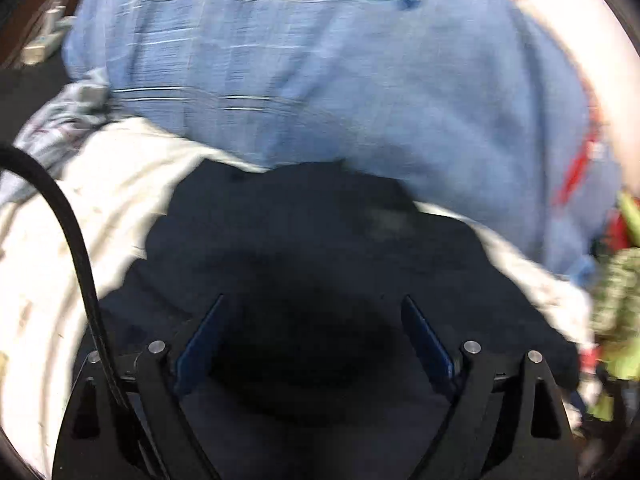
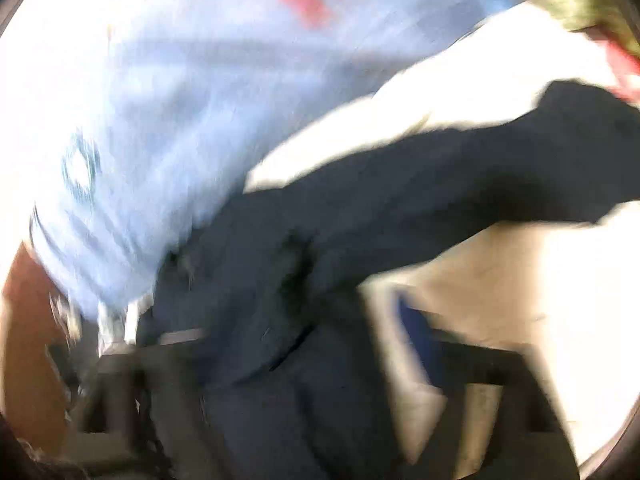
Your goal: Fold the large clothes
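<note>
Both grippers, left (image 1: pixel 312 312) & right (image 2: pixel 280 320), released over dark navy cloth garment (image 1: pixel 320 240); fold may spring open w/o you smoothing.

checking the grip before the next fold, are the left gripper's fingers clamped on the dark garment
No: the left gripper has its blue fingers spread wide apart, with the dark garment lying flat beyond them, not pinched.

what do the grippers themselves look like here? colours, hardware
Left gripper: black plate linkage with silver pivot pins, two flat blue fingers, a black cable looping past on its left. Right gripper: motion-blurred; black frame and one blue finger discernible.
</note>
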